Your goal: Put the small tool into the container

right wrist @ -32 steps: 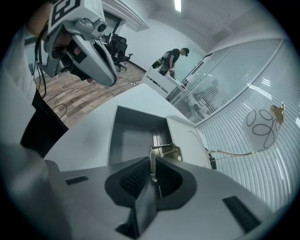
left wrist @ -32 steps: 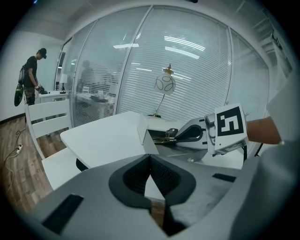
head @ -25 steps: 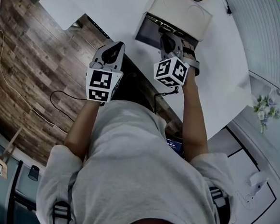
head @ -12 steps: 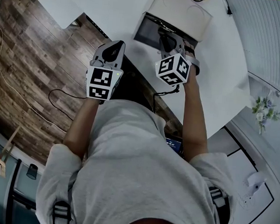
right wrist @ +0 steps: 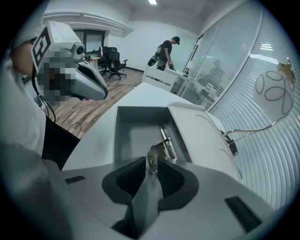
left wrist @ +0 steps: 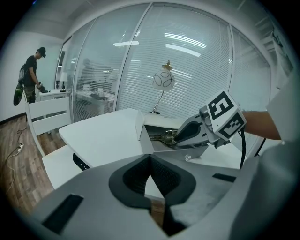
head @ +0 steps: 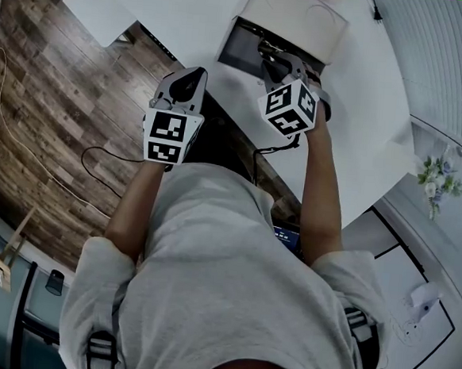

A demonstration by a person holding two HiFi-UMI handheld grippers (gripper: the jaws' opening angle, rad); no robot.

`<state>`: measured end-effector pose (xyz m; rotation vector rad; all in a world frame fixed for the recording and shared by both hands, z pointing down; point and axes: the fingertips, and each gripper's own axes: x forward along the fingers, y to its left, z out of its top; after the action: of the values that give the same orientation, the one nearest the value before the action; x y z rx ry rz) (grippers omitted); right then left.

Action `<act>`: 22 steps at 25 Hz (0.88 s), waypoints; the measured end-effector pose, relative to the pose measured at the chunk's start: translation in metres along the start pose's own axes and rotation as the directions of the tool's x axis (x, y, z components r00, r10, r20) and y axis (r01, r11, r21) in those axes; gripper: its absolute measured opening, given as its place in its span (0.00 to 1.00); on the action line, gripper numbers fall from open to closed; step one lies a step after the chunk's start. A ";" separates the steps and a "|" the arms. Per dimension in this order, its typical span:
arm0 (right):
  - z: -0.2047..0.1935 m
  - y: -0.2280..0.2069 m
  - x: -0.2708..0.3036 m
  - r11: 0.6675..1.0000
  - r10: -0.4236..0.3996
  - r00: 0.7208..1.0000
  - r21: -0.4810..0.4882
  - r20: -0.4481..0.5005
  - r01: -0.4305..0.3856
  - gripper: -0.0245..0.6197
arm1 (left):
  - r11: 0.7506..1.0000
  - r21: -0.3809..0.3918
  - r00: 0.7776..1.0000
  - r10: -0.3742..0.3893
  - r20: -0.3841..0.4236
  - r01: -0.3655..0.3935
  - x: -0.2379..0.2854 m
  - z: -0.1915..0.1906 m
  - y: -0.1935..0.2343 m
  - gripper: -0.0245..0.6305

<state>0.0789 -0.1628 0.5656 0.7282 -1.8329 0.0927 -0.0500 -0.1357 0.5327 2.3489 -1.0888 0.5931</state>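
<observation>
The container (head: 240,48) is an open grey box on the white table, its pale lid (head: 301,16) folded back beyond it. My right gripper (head: 271,60) reaches over the box's near edge and is shut on the small metal tool (right wrist: 153,158). The tool's front end (right wrist: 165,137) lies along the right inner wall of the box (right wrist: 133,133). In the left gripper view the tool (left wrist: 163,137) shows inside the box (left wrist: 146,143), in front of the right gripper (left wrist: 180,136). My left gripper (head: 193,78) hovers off the table's left edge, its pads pressed together with nothing between them (left wrist: 150,161).
The white table (head: 197,14) ends at a near edge under my left gripper, with wood floor (head: 47,94) and cables beyond. A lamp with a round shade (left wrist: 162,80) stands behind the box. A person (right wrist: 165,54) stands far off by another desk.
My right gripper has moved a little forward and up over the box with the tool, its cube tilting. The left gripper has hardly moved.
</observation>
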 end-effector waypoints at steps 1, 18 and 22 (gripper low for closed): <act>0.000 0.000 -0.001 1.000 0.003 1.000 0.012 0.005 -0.003 0.17 | 1.000 0.002 1.000 -0.001 0.001 0.001 0.000 0.000 -0.001 0.07; -0.004 0.012 -0.039 0.986 -0.037 0.996 0.166 0.083 0.022 0.16 | 0.999 0.018 0.999 -0.035 -0.003 0.035 -0.009 -0.003 -0.025 0.07; -0.014 0.015 -0.054 0.975 -0.070 0.993 0.215 0.094 0.048 0.16 | 0.998 0.033 0.998 -0.061 -0.005 0.061 -0.008 -0.001 -0.038 0.07</act>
<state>0.0939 -0.1220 0.5278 0.9516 -1.9150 0.2185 -0.0249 -0.1086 0.5202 2.3994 -1.0093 0.5977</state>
